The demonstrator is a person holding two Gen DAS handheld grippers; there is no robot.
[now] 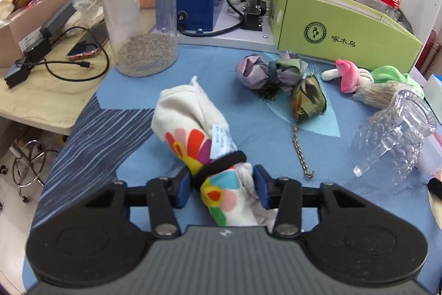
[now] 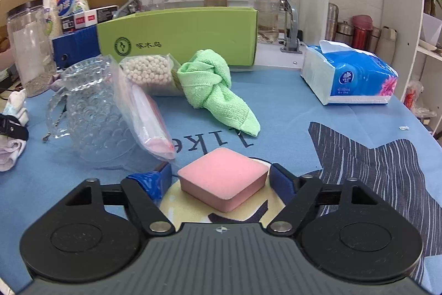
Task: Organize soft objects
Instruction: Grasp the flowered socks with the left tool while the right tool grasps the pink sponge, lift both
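In the left wrist view, the left gripper (image 1: pixel 222 185) at the bottom centre pinches a rolled white cloth with a flower print (image 1: pixel 199 137), its blue pads pressing both sides of the roll just below a black elastic band (image 1: pixel 221 165) that circles it; the roll runs up toward the frame's middle over the blue table cover (image 1: pixel 132 73). Above and to the right lie a grey-and-green fabric bundle (image 1: pixel 279 76), a pink and green plush toy (image 1: pixel 367 79) and, at the right edge, a tipped clear glass pitcher (image 1: pixel 386 140). In the right wrist view, the right gripper (image 2: pixel 221 179) at the lower centre has its blue pads at either side of a pink sponge block (image 2: pixel 223 179) resting on the cover; whether they press it cannot be told. A knotted green towel (image 2: pixel 215 85) lies above centre, with a green box (image 2: pixel 179 32) behind it.
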